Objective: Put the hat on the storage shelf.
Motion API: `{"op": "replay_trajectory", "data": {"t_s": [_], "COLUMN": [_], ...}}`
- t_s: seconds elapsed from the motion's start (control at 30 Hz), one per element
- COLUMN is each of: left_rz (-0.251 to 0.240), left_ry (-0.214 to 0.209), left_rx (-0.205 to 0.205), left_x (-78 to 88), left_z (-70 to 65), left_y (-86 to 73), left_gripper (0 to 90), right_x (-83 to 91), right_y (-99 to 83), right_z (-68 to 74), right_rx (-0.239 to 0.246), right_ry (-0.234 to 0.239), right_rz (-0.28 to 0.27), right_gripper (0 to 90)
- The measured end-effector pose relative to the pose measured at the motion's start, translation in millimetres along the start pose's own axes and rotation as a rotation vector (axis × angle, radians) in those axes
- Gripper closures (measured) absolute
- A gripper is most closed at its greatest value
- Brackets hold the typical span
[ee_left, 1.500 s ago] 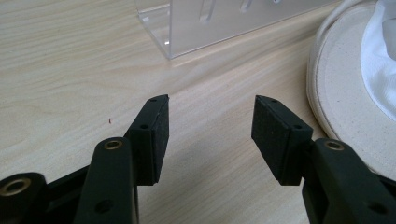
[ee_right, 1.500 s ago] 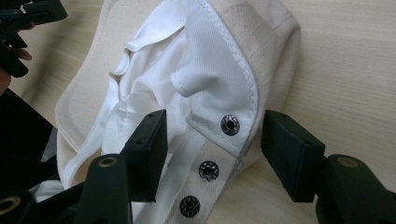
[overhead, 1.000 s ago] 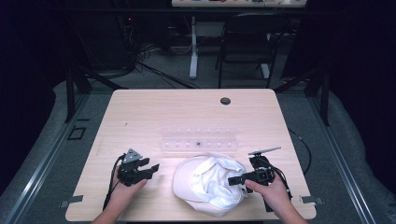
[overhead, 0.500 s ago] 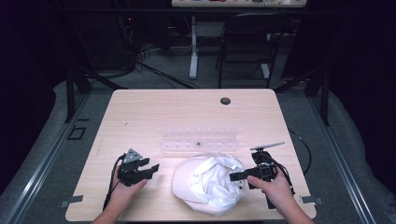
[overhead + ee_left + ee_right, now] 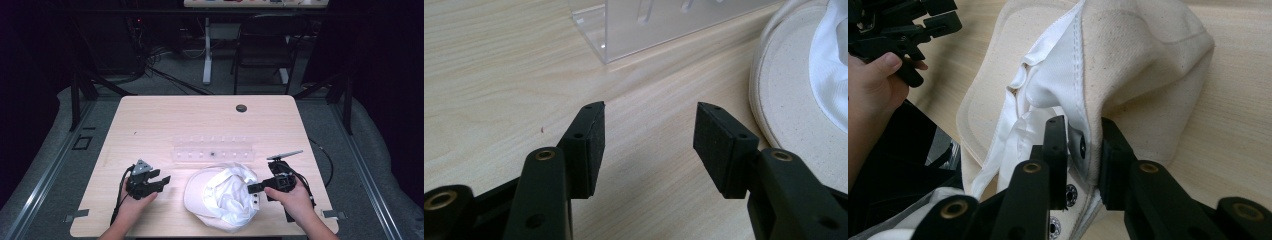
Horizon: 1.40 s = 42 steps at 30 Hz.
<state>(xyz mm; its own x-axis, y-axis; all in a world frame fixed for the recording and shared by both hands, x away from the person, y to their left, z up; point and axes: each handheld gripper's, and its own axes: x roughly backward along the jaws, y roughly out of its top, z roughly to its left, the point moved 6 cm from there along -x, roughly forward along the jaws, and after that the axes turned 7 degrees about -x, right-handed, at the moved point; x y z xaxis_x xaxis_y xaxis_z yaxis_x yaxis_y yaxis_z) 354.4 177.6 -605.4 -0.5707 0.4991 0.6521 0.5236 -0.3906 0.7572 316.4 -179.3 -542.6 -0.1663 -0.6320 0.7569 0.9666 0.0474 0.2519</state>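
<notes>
Your right gripper (image 5: 1083, 150) has its two black jaws pinched on the soft, stitched back edge of the one cream cloth cap (image 5: 222, 197), just above its round metal snaps (image 5: 1069, 189), and your right hand (image 5: 295, 197) holds it low at about 4 o'clock on the pale wooden table (image 5: 200, 125). Your left gripper (image 5: 649, 135) has its two flat, foamy pads (image 5: 716, 142) spread wide with nothing between them, hovering over bare wood at about 8 o'clock, just left of the cap's round brim. One clear plastic rack (image 5: 212, 151) with small holes sits past the cap, near the middle of the table.
</notes>
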Motion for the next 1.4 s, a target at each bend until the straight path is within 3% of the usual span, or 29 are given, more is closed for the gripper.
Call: {"op": "replay_trajectory", "data": {"t_s": [0.2,0.23,0.5,0.8,1.1,1.4], "left_rz": [0.000,0.000,0.001,0.002,0.001,0.001], "left_ry": [-0.001,-0.001,-0.002,-0.003,-0.003,-0.005], "left_rx": [-0.001,-0.001,0.000,-0.003,-0.001,-0.004], "left_x": [-0.4,-0.4,-0.3,-0.8,-0.9,-1.1], "left_z": [-0.2,-0.2,-0.4,-0.5,-0.7,-0.8], "left_y": [0.0,-0.1,-0.2,-0.3,-0.3,-0.3], "left_gripper": [47.2,47.2,47.2,47.2,47.3,47.3], "right_x": [1.4,2.3,9.0,23.8,33.6,36.7], "right_y": [3.2,4.1,9.0,17.3,30.4,38.8], "right_z": [3.9,3.1,12.9,23.0,39.5,51.8], "right_rx": [-0.019,0.012,0.024,0.021,0.057,0.044], "right_ry": [-0.030,-0.030,-0.091,-0.159,-0.253,-0.317], "right_rz": [-0.018,-0.004,-0.005,0.064,0.071,0.113], "right_gripper": [82.0,82.2,83.8,84.1,84.0,84.2]}}
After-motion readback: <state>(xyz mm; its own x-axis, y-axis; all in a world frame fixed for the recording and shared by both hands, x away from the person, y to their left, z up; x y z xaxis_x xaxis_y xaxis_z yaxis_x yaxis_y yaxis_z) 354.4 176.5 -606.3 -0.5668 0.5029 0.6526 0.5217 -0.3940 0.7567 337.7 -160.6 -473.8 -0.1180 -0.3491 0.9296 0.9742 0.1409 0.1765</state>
